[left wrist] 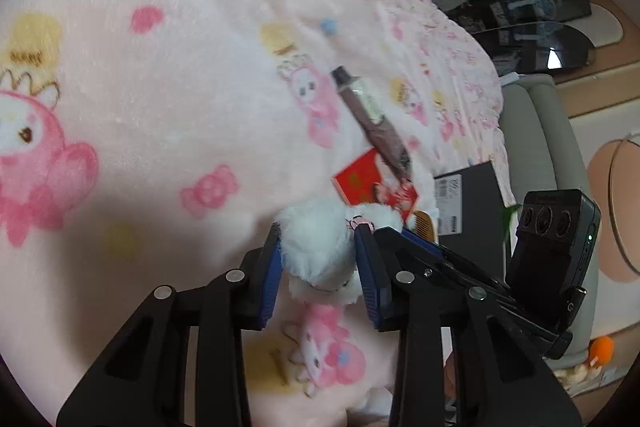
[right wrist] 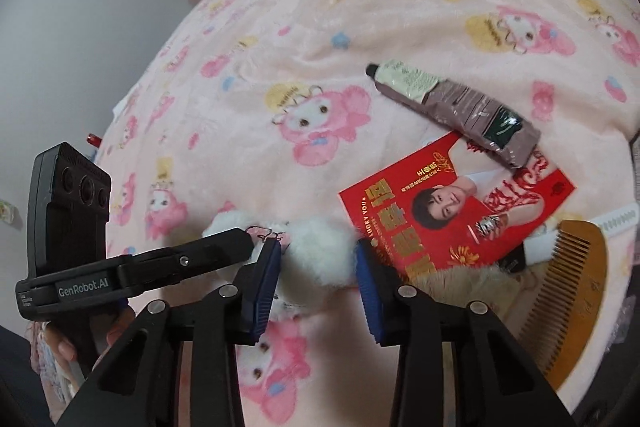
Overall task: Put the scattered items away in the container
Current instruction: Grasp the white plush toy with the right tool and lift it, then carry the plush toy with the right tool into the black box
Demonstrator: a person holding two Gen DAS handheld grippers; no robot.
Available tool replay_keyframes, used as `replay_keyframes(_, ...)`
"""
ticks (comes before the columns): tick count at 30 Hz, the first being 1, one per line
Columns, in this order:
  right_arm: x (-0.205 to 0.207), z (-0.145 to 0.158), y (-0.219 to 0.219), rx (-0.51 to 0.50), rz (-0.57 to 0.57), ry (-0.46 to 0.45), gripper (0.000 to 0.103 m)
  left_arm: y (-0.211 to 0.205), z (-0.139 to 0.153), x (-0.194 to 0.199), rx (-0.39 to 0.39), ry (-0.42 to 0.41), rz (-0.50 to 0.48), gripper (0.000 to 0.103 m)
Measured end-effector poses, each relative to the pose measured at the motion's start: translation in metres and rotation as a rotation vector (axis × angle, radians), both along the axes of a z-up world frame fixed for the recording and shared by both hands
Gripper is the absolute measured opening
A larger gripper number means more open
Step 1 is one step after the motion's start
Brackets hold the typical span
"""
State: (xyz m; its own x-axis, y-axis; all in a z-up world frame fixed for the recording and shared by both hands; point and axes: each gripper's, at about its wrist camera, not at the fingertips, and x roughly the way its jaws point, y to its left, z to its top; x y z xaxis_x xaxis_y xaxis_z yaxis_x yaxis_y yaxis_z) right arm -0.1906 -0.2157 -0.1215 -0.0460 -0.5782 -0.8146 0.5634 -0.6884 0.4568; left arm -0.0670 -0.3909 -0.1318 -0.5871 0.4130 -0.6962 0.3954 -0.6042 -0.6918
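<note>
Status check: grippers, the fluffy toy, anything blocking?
Both grippers, left gripper and right gripper, straddle white plush toy; grip unconfirmed. Red card, comb close beside.

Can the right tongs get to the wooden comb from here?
Probably yes. The wooden comb lies uncovered on the blanket, just right of the right tongs, though the fluffy white toy sits between their tips now.

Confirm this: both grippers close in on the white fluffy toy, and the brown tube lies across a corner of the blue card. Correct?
Not quite: the card is red, not blue, as the right wrist view shows. The brown tube does lie across its corner, and both grippers, left and right, flank the white fluffy toy.
</note>
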Motion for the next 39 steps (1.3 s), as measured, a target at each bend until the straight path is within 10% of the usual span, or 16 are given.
replay_keyframes(20,0.085,0.128,0.157,-0.103,-0.138,0.170,0.034,0.151,0.143,0.032,-0.147,0.114,-0.165,0.034)
replay_keyframes(39,0.016,0.150,0.367,-0.080,-0.496,0.248,0.034,0.345,0.161,-0.128,-0.122,0.111,-0.483,0.034)
